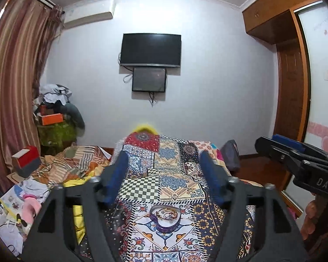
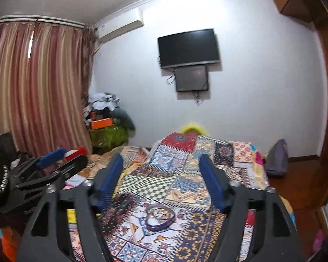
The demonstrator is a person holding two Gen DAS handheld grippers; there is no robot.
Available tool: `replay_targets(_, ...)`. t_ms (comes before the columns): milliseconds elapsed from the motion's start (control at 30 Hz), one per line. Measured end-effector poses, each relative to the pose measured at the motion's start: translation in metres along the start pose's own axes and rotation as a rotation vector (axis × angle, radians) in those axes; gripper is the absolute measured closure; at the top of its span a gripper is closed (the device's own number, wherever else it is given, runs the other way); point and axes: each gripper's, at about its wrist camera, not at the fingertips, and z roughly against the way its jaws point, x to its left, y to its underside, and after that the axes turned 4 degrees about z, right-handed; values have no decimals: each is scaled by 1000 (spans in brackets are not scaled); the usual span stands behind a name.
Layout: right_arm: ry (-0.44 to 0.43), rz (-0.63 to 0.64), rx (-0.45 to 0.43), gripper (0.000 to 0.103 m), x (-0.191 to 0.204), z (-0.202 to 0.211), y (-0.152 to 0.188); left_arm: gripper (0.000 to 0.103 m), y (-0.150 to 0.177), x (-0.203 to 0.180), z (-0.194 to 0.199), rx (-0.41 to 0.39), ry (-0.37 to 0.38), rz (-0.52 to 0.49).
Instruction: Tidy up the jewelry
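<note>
Bed (image 1: 168,163): largest thing ahead of both tongs, running away under them toward the far wall. I judge it serves as the work surface, soft and flat enough that small pieces stay put.
Quilt (image 1: 142,187): patchwork print covering the bed: checks, florals, medallions, many colours. Woven, matte, slightly rumpled. A busy ground; I expect loose jewelry would be hard to spot on it.
Clutter (image 1: 21,207): left of my left tongs, beside the bed: papers, pink cloth, a red-and-grey box. Not part of my job, as I read it.
Left tongs (image 1: 165,159): black frame, blue ribbed pads, jaws wide, nothing between them. Held level above the quilt, pointing across the room.
Right tongs (image 2: 161,161): same build, jaws wide and empty, level over the bed. Seen side-on at the right edge of the left view, well apart from the left pair.
Box (image 1: 165,219): heart-shaped, purple wall, pale inside, open top. Sits on the quilt below and between the pads of each pair, near me, touched by neither.
Jewelry (image 1: 167,214): tangle of thin gold and reddish strands heaped inside the box; single pieces too small to tell apart.
Reading: both pairs stand clear and empty, so I judge the gathering is done or paused.
</note>
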Motion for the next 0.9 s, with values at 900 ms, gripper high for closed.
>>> replay_targets(900, 57, -7, -7, 0, 1, 22, 11, 3, 10, 3, 18, 6, -38, 26)
